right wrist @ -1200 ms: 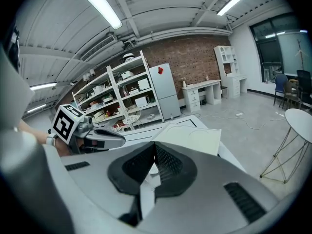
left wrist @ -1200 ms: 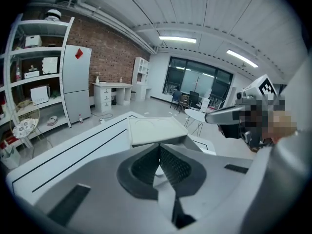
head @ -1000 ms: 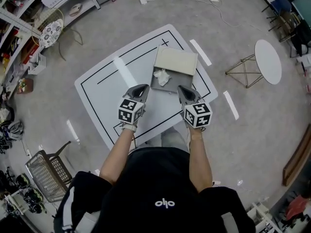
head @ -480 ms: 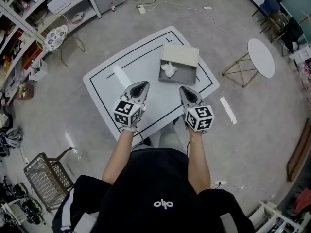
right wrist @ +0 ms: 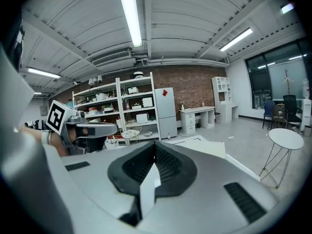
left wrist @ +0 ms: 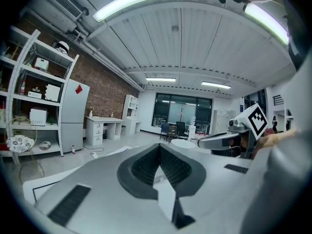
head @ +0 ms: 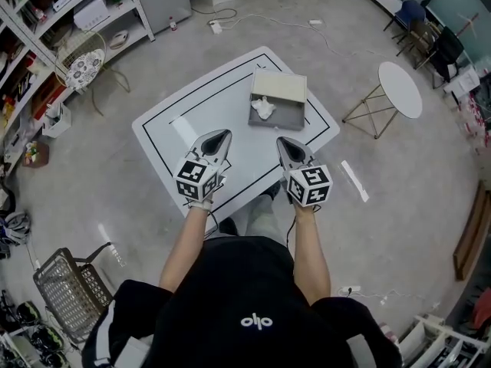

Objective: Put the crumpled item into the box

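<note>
— spotted the crumpled item [head: 263,108]?
— only from the head view: lay inside the box [head: 295,118] on the white surface [head: 192,113], well ahead of the left gripper [head: 218,136] and right gripper [head: 285,142].
— jaws?
— read closed and empty on both, from the gripper views alone; saw just shelves [right wrist: 122,106] and ceiling lights [right wrist: 130,16] past them.

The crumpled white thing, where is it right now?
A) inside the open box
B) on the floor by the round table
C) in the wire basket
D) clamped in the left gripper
A: the crumpled white thing lies inside the open box, while both grippers are shut on nothing, short of the box.
</note>
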`<move>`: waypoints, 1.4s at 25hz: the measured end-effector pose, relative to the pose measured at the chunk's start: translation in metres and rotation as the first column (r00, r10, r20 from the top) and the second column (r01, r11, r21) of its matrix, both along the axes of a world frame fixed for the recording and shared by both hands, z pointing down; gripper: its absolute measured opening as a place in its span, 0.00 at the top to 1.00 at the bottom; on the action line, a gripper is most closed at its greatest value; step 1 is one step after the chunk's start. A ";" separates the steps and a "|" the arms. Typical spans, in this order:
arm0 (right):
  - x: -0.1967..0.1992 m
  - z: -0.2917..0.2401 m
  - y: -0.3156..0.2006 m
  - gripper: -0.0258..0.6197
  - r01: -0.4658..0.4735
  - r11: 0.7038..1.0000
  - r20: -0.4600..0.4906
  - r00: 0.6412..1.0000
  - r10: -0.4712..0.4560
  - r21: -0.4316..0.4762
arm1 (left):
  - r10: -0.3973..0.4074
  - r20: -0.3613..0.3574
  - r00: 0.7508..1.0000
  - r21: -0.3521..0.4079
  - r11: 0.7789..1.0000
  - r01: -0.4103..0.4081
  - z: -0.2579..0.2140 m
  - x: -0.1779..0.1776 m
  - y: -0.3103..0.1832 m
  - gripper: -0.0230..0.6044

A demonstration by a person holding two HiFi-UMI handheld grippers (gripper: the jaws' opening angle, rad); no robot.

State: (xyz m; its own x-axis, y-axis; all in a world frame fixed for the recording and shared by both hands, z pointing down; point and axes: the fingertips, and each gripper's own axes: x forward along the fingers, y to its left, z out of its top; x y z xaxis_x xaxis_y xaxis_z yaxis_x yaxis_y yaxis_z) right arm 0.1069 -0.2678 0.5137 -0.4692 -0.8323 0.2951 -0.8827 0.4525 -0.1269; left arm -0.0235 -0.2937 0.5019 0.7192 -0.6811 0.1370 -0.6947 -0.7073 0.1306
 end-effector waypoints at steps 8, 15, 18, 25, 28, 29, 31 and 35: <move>-0.023 0.000 0.012 0.95 0.012 1.000 -0.002 1.000 -0.012 0.007 | 0.010 0.008 1.000 0.018 1.000 -0.010 -0.004 -0.021 0.015 0.95; -0.043 -0.005 0.015 0.95 0.043 0.999 -0.007 0.999 -0.043 0.018 | 0.016 0.007 1.000 0.022 1.000 -0.016 -0.008 -0.032 0.022 0.95; -0.047 -0.003 0.016 0.95 0.043 0.999 -0.016 0.999 -0.043 0.020 | 0.025 0.009 1.000 0.025 0.999 -0.025 -0.007 -0.033 0.025 0.95; -0.046 -0.003 0.021 0.95 0.033 0.999 -0.002 0.999 -0.033 0.024 | 0.036 0.011 0.999 0.027 0.999 -0.037 -0.007 -0.031 0.031 0.95; -0.044 -0.002 0.025 0.95 0.027 0.999 0.004 1.000 -0.028 0.024 | 0.039 0.015 0.999 0.030 0.999 -0.039 -0.007 -0.030 0.034 0.95; -0.044 -0.001 0.026 0.95 0.027 0.999 0.007 1.000 -0.027 0.025 | 0.039 0.016 0.999 0.030 0.999 -0.039 -0.007 -0.030 0.036 0.95; -0.044 -0.001 0.028 0.95 0.026 0.999 0.011 1.000 -0.026 0.028 | 0.038 0.016 0.999 0.032 0.999 -0.039 -0.006 -0.030 0.038 0.95; -0.042 0.000 0.030 0.95 0.024 0.999 0.019 1.000 -0.024 0.028 | 0.036 0.018 0.999 0.031 0.999 -0.037 -0.005 -0.029 0.039 0.95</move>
